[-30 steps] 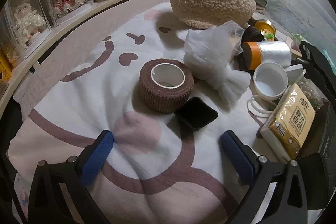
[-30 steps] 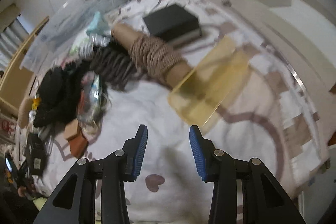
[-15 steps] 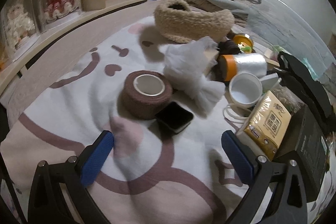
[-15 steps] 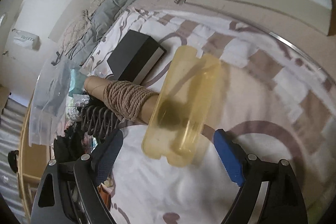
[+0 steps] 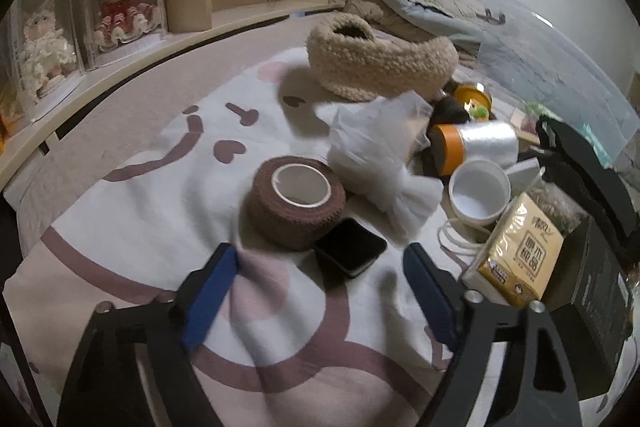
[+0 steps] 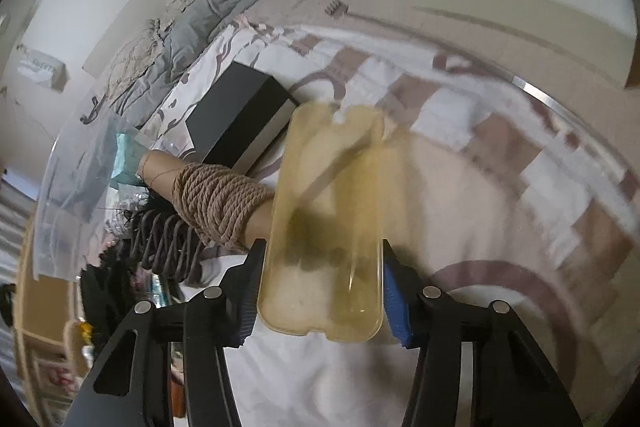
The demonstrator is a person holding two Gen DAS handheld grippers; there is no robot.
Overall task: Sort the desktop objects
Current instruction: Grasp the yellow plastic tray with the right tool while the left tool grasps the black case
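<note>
Blue pads of my left gripper (image 5: 320, 291) sit at the bottom of the left wrist view, and they have just been closing in from their widest, yet nothing is between them: the jaws stand apart over bare patterned cloth (image 5: 132, 211). Just above them, at frame centre, lies a small black tray (image 5: 350, 247), touching the brown bandage roll (image 5: 296, 203). Further right come a crumpled white bag (image 5: 380, 155), a white cup (image 5: 480, 193) and a yellow tissue pack (image 5: 520, 259). I judge the tray or the roll to be the left side's next pick, since the jaws point that way.

Moving to the right wrist view, the bigger change is here. A second ago my right gripper (image 6: 320, 291) was nearly shut over empty cloth; half a second ago it had spread wide around the yellowed clear phone case (image 6: 324, 227); its jaws have just been closing, and both pads now press the case's long edges near its lower end. The case runs from bottom centre up to mid-frame, its upper part against the rope-wound cardboard tube (image 6: 216, 203), with a black box (image 6: 236, 115) above left.

So one object looks secured and ready to lift. The case is thin and flexible, so I expect it may bow under the squeeze.
</note>
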